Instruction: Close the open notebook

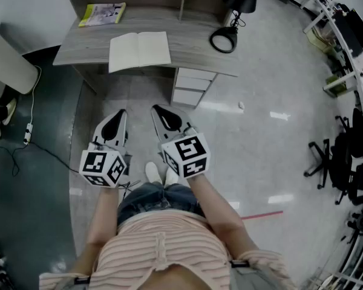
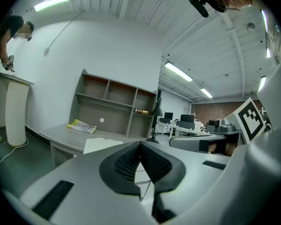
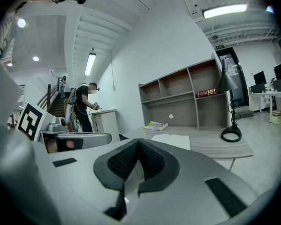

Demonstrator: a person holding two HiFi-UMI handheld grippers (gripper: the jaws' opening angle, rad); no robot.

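Observation:
An open notebook [image 1: 139,51] with blank white pages lies flat near the front of a grey wooden desk [image 1: 193,38]; it also shows in the left gripper view as the notebook [image 2: 99,144] and in the right gripper view as the notebook [image 3: 172,140]. My left gripper [image 1: 117,117] and right gripper [image 1: 160,110] hang side by side above the floor, well short of the desk. Both point roughly level at the desk. The jaws of each are pressed together with nothing between them.
A yellow-green booklet [image 1: 103,14] lies at the desk's back left. A black desk lamp [image 1: 225,38] stands at its right end, white drawers [image 1: 192,87] beneath. Office chairs [image 1: 345,156] stand at the right. A person [image 3: 84,107] stands at a white counter far off.

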